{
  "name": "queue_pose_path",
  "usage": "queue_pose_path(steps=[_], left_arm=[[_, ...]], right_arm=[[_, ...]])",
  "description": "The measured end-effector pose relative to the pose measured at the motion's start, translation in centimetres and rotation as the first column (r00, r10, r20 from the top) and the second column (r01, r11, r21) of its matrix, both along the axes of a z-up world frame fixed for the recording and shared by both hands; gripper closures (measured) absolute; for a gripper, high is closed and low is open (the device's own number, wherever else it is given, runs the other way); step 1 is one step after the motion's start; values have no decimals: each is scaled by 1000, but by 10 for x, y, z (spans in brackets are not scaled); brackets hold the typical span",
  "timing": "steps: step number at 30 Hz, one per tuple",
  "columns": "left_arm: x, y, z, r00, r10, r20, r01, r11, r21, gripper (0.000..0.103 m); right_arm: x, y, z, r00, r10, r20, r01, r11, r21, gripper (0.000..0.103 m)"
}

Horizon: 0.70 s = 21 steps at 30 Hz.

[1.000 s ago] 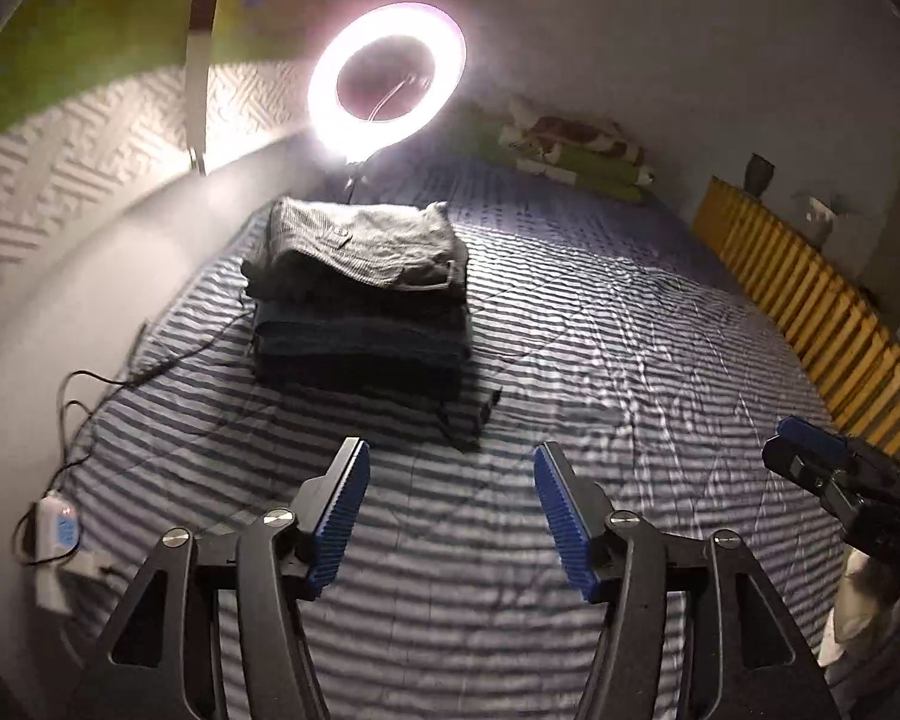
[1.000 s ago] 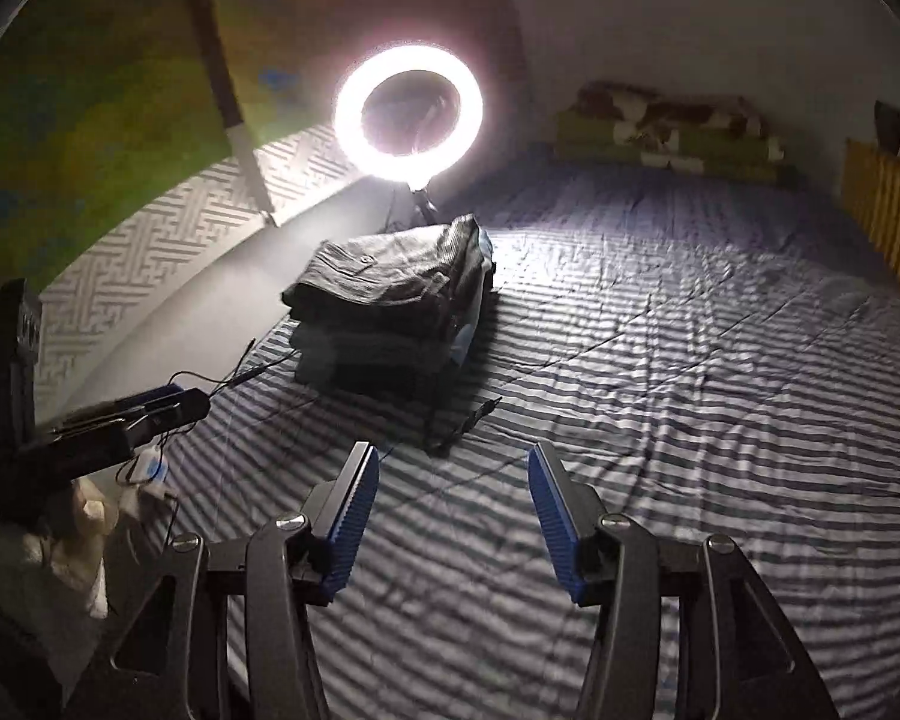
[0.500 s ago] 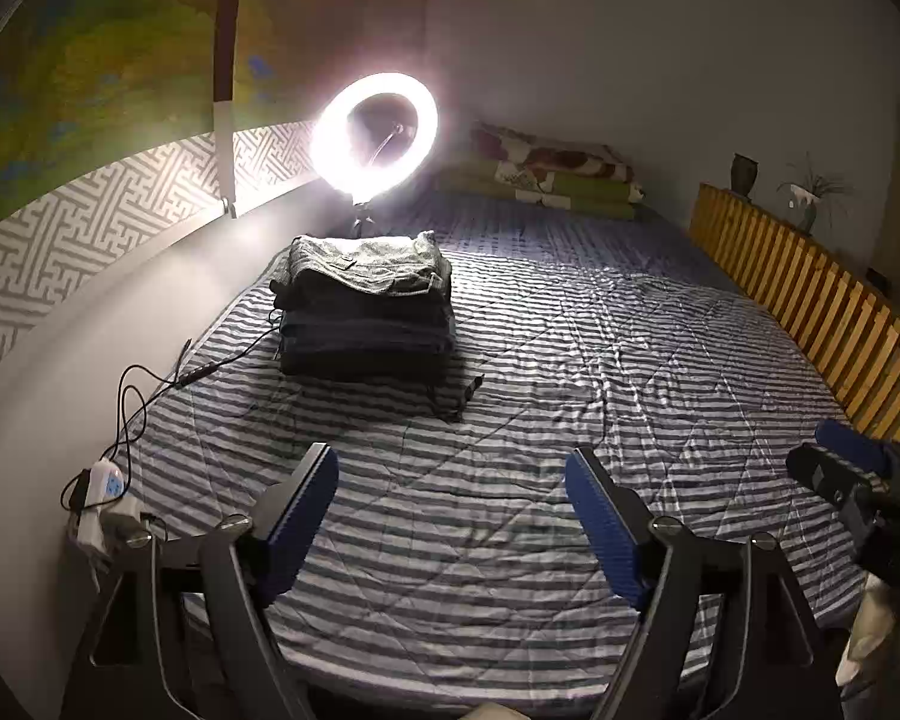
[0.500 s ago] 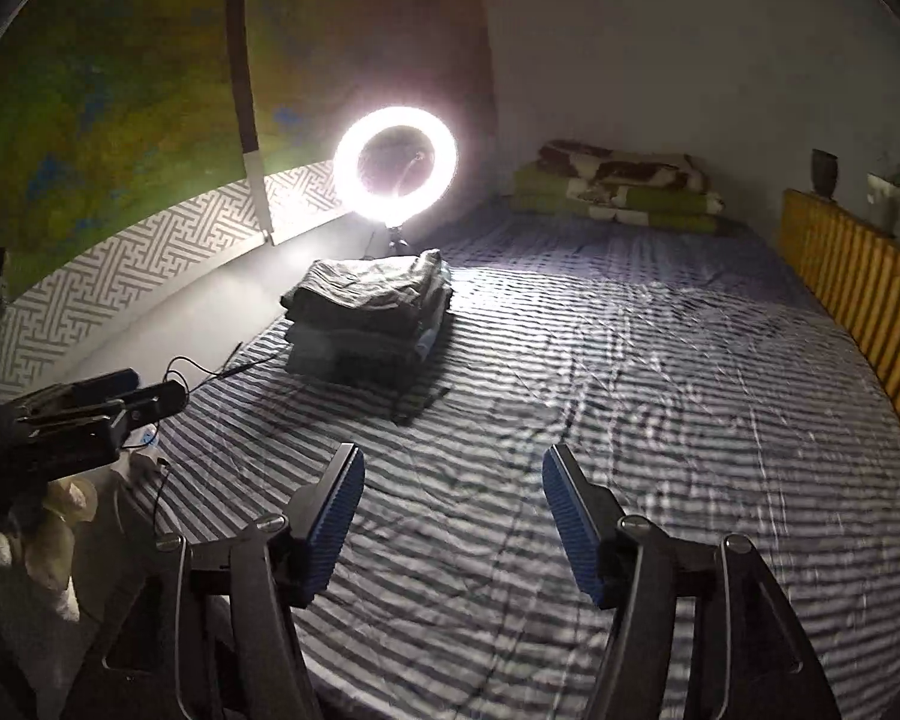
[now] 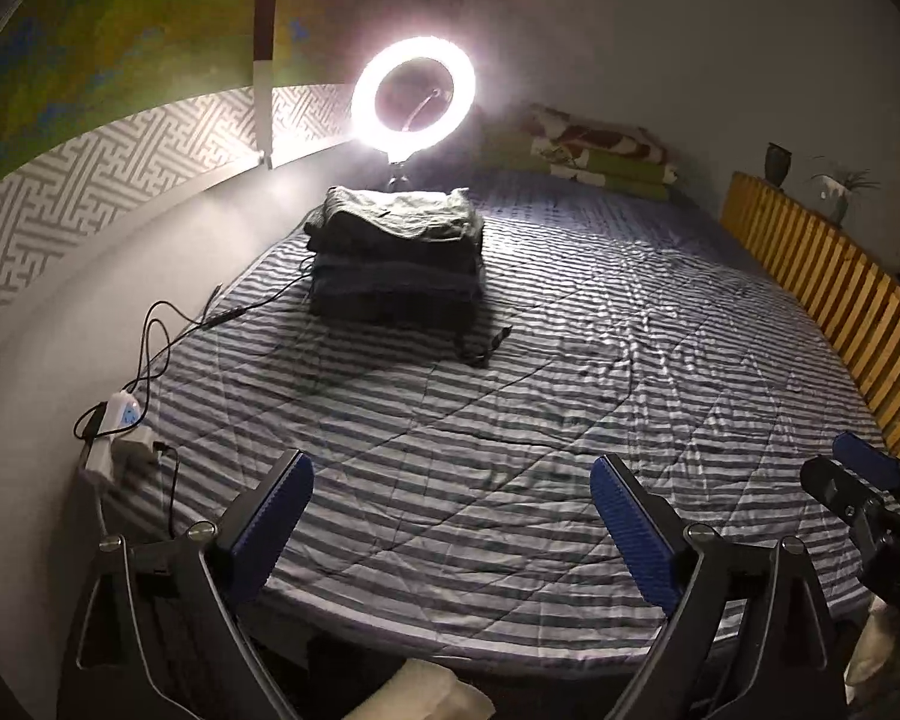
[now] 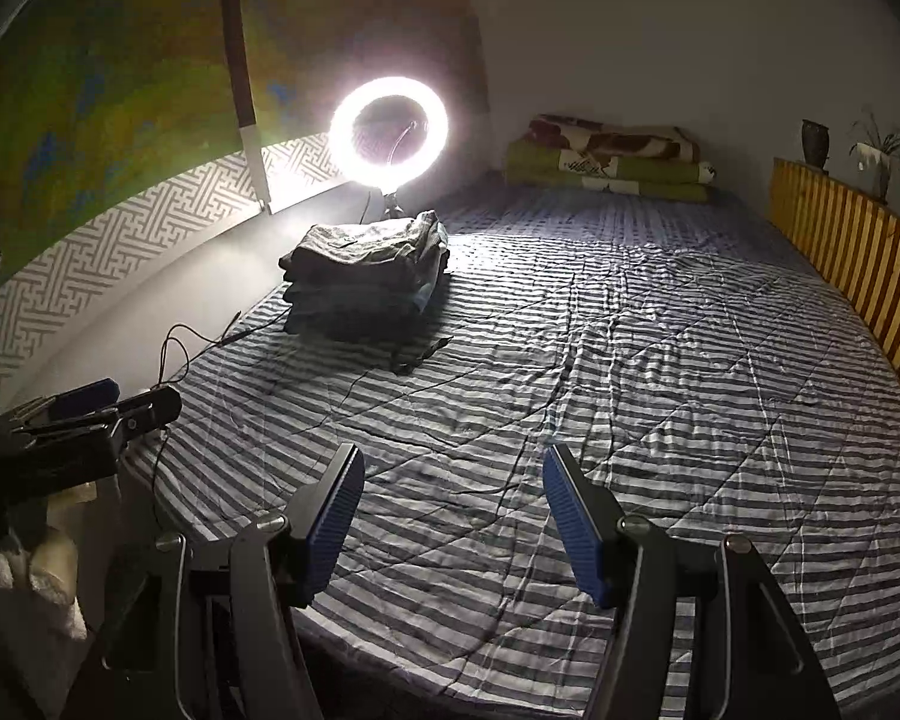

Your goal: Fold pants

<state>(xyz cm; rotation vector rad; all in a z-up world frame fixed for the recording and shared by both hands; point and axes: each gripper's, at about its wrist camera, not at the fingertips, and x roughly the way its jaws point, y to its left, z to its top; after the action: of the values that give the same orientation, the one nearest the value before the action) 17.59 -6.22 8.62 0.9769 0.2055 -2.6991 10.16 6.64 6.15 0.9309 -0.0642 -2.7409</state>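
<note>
Both tongs empty: left tongs (image 5: pixel 452 501) spread wide, right tongs (image 6: pixel 453 495) parted a little less, each poised over the near edge of the bed (image 6: pixel 660 360) and gripping nothing. Bed is the landmark: striped quilt, bare across its middle and near side. On the bed's far left part, just in front of the ring light (image 5: pixel 413 95), sits a stack of folded pants (image 5: pixel 395 252), squared up, grey pair on top, darker ones below; a dark strap or cord end lies on the quilt just beside the stack's near corner. No unfolded pants visible anywhere on the bed, so judgement: current step is a pause between garments, or the fetching of the next pair from out of view. To do it well, spread the next pair flat on the bare middle of the bed, well apart from the stack, waistband in one tongs and hem in the other, and keep clear of the cable (image 5: pixel 168 330) trailing off the bed's left edge to the power strip (image 5: pixel 114 432). Folded blankets (image 6: pixel 609 159) at the bed's far end. No containers in view; small vase (image 6: pixel 815 144) on the wooden rail to the bed's right, contents not discernible.
</note>
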Motion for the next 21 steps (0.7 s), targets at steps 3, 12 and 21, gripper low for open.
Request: queue_pose_path(steps=[3, 12, 21], left_arm=[[-1, -4, -2, 1000, 13, 2, -13, 1000, -6, 5], [-10, -3, -9, 1000, 12, 20, -11, 1000, -15, 4], [-19, 0, -14, 999, 6, 33, -5, 1000, -19, 4]], right_arm=[[0, -3, -2, 1000, -2, -3, 2, 1000, 10, 45], [-3, -1, -9, 1000, -5, 4, 5, 1000, 27, 45], [-7, 1, -12, 1000, -13, 17, 12, 1000, 21, 45]])
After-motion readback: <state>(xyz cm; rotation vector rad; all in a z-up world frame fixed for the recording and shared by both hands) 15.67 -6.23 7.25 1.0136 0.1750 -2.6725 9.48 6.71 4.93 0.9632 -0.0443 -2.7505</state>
